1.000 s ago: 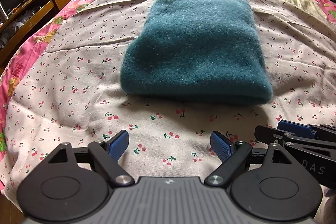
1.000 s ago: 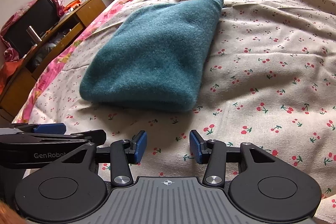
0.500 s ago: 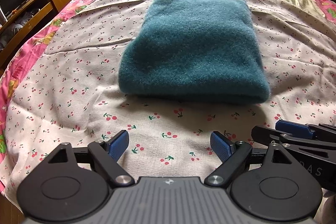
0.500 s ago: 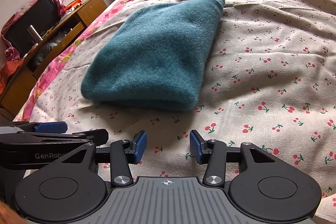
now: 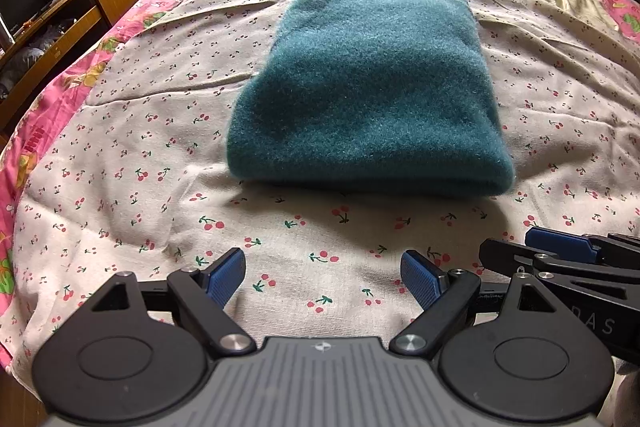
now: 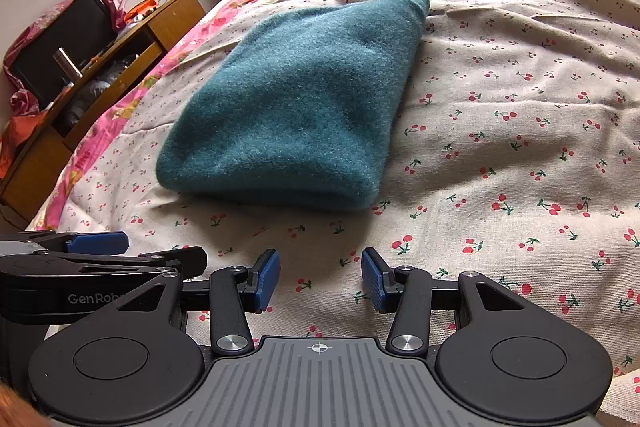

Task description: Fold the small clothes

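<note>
Side by side: left gripper (image 5: 322,277) and right gripper (image 6: 320,279) are held low, jaws apart, empty.
Folded teal garment (image 5: 368,99): laid flat on cherry-print bedsheet (image 5: 120,155), long axis running away from grippers.

A folded cloth (image 5: 368,95) lies on the bed (image 5: 120,155), ahead of both grippers. The left gripper (image 5: 323,277) and right gripper (image 6: 320,277) sit side by side near the bed's front edge, apart from the cloth. A wooden desk (image 6: 120,67) stands left of the bed.
</note>
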